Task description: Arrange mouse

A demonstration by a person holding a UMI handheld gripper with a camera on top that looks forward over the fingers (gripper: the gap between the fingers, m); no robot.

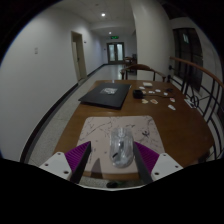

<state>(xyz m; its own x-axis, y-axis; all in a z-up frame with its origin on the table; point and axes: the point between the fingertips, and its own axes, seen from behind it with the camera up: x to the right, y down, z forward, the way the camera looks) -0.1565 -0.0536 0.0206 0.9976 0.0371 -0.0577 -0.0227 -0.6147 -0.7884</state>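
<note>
A translucent grey mouse [121, 147] lies on a pale patterned mouse mat [103, 128] on the brown wooden table [170, 125]. My gripper [113, 158] is open, its purple pads [78, 157] spread wide at either side of the mouse. The mouse stands between the fingers, closer to the right one, with a gap at each side, and rests on the mat.
A closed dark laptop [105, 95] lies beyond the mat, to the left. Small white items [160, 95] are scattered on the far right of the table. A chair [138, 70] stands at the far end. The table's front edge is just under the fingers.
</note>
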